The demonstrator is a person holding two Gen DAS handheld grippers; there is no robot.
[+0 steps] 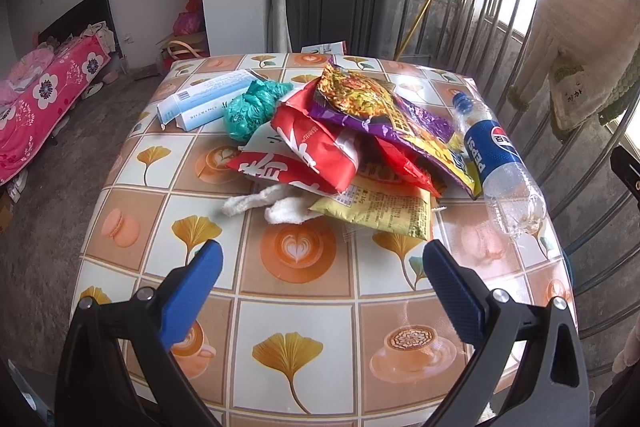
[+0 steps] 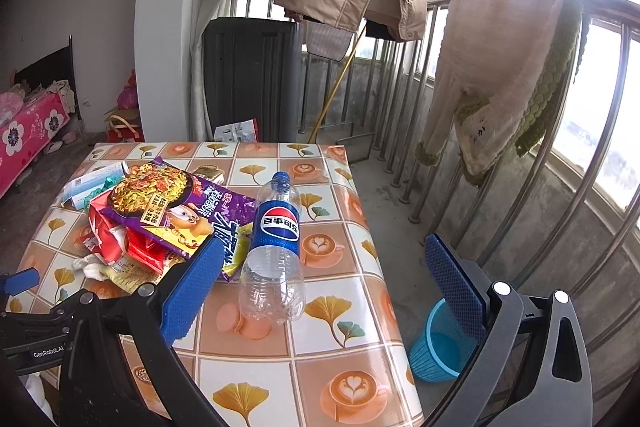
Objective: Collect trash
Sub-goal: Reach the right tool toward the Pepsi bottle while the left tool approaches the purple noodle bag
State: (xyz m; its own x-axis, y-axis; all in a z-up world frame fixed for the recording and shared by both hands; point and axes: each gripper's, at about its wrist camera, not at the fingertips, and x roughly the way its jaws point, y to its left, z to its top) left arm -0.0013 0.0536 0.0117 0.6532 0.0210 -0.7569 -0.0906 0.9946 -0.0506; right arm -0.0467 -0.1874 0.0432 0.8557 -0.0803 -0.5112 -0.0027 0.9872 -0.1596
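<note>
Both grippers' jaws wide, empty, before wrapper heap, Pepsi bottle, blue basket aside.

Near half of table is bare cloth, free for approach from 6 o'clock. Trash heap blocks centre: red wrapper, purple noodle packet, yellow packet, white rag at its near edge. Pepsi bottle lies at 3 o'clock, touching the heap. Green bag and white box crowd 11 o'clock. Rt side: metal railing near table edge, blue basket on floor between.
</note>
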